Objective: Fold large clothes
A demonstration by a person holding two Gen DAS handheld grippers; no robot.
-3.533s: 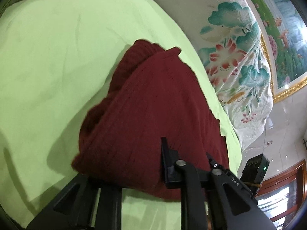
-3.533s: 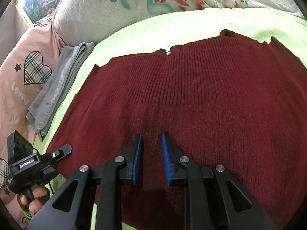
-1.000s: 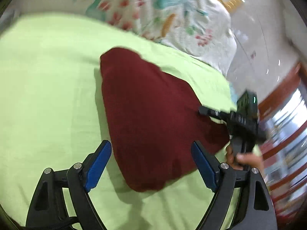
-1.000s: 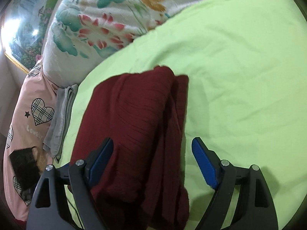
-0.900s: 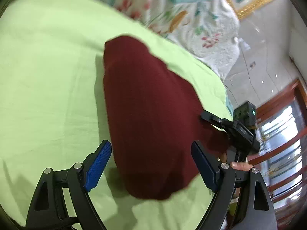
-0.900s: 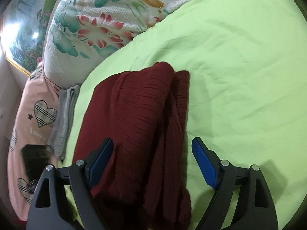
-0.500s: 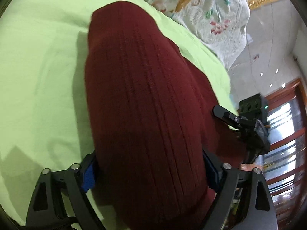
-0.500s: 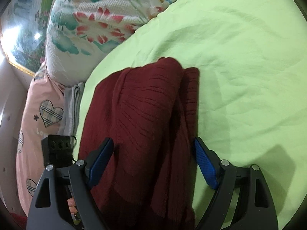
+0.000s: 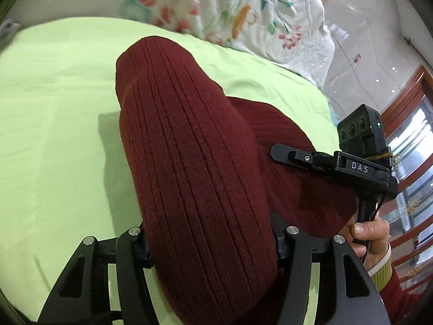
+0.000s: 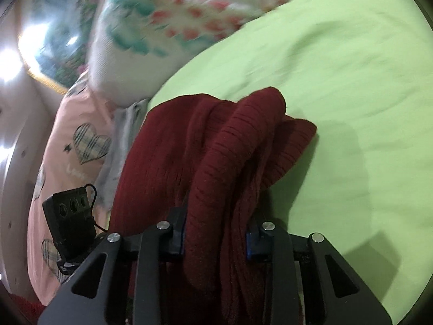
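My left gripper (image 9: 211, 246) is closing around one end of the folded maroon sweater (image 9: 194, 168), the thick ribbed bundle filling the gap so that both jaws already bear on the knit. My right gripper (image 10: 216, 234) is closing too, its blue pads (image 10: 248, 239) pinching a narrower bunch of the same sweater at the opposite end. In the left view my right hand (image 9: 370, 241) shows on its handle just past the cloth. The sweater lies folded on the green bedsheet (image 9: 54, 108), close to the bed's near edge, stretching away toward the floral pillow (image 9: 243, 8) at the head of the bed. Off the left side of the bed sit a grey folded garment (image 10: 121, 140) and a pink heart-print cloth (image 10: 70, 157). My worry is the uneven grip: the right jaws seem to hold only some of the layers, with a loose flap (image 10: 292, 146) splaying toward the open sheet, so a lift could let the inner folds slide out and undo the stack. The left bite takes the whole fat roll, and soft knit squeezed that thick may creep out of the jaws. If my hands rise unevenly the bundle will sag or twist between them.
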